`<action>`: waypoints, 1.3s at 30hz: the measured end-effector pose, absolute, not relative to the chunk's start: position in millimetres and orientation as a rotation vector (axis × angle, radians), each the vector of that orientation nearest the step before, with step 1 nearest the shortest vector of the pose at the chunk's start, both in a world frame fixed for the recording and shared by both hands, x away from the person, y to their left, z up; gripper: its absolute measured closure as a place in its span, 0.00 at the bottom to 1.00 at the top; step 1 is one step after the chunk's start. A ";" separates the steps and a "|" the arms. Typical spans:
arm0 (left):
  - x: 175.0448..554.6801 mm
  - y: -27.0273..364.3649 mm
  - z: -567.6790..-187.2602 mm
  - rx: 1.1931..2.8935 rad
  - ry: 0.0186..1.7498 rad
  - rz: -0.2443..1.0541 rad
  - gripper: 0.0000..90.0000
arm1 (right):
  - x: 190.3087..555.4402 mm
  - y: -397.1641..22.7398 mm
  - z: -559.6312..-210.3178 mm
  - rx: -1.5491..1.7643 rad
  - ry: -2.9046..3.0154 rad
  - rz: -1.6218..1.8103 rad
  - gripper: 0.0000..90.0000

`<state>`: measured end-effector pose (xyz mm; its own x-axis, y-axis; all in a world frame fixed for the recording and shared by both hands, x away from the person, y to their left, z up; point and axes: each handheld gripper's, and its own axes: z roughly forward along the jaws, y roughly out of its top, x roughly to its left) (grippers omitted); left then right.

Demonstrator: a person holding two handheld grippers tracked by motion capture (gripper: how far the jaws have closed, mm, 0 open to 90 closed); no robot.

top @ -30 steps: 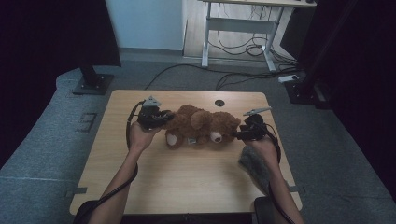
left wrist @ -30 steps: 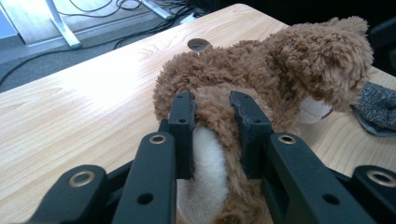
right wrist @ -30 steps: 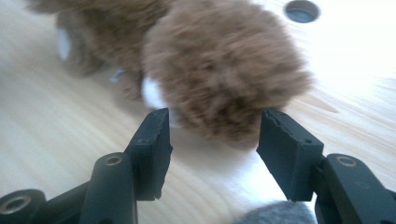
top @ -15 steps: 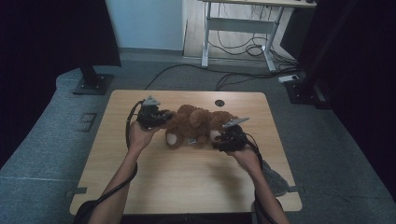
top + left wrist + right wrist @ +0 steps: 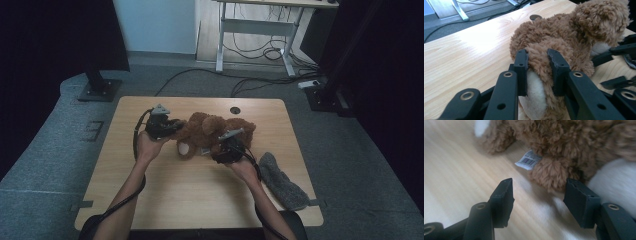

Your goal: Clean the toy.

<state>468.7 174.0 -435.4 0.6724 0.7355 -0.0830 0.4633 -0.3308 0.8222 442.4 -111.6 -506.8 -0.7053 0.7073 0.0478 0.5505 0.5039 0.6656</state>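
High view overhead, facing forward-down on the bench (image 5: 150, 200); both gripper views sit low, close-up, sharing the teddy bear (image 5: 210, 131).

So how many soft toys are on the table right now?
1: a brown teddy bear lying mid-table between the left gripper and the right gripper. The grey fuzzy cloth near the right edge isn't clearly a toy.

light wooden table (image 5: 165, 200), brown teddy bear (image 5: 210, 131) lying near its middle, grey sock (image 5: 282, 181) at its right edge
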 end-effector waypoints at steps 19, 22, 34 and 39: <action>461.1 183.1 -438.7 1.992 0.913 0.359 0.78 | 445.4 -111.8 -511.8 1.156 2.373 0.914 0.89; 459.5 182.2 -437.7 2.007 0.897 0.368 0.75 | 443.7 -114.8 -514.1 1.162 2.373 0.938 0.89; 456.1 162.4 -406.8 2.063 0.747 0.486 0.51 | 443.1 -119.6 -519.1 1.179 2.369 0.955 0.90; 456.2 150.8 -402.9 2.088 0.713 0.512 0.49 | 442.9 -122.5 -522.7 1.188 2.372 0.955 0.92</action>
